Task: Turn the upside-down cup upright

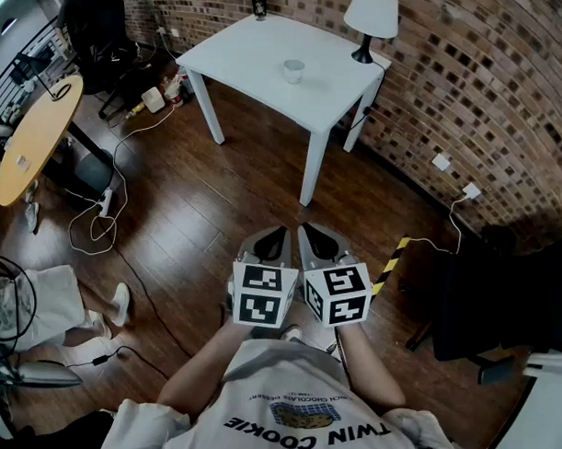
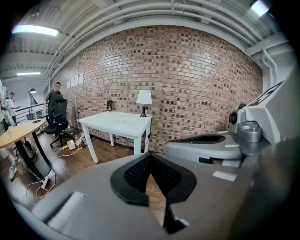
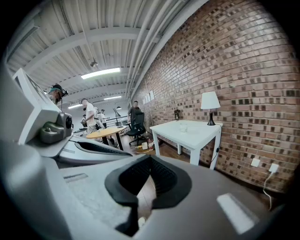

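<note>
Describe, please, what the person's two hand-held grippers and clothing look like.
The left hand-held gripper and right hand-held gripper are light grey shells with black ribbed pads; each carries a white cube with black square markers. The person wears a short-sleeved grey T-shirt.

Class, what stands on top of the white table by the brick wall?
On the white table stand a small cup near the middle, a white-shaded lamp at one corner and a dark object at the far edge. The shade hides most of its stem.
</note>
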### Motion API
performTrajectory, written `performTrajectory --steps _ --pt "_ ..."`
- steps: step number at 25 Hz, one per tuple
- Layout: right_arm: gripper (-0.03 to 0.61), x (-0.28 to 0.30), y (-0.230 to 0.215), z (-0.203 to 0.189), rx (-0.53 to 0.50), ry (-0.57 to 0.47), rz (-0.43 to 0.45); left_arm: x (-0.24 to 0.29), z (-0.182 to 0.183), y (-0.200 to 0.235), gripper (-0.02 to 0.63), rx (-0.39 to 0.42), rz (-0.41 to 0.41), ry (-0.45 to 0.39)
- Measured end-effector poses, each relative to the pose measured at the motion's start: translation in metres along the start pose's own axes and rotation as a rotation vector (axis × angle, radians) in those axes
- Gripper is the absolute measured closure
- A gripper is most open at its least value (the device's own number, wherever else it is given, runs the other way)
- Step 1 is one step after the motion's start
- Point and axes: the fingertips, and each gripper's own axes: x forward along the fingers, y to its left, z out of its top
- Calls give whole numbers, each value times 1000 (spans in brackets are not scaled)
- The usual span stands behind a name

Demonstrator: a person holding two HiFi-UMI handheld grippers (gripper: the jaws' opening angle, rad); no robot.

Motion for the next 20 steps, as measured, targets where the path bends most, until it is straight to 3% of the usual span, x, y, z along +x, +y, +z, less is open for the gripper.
performTrajectory --steps 8,20 --pt "575 67 -24 18 -8 16 -32 55 21 45 607 -3 -25 -6" --pt "575 204 -33 84 -11 45 -121 135 86 159 607 2 -122 -16"
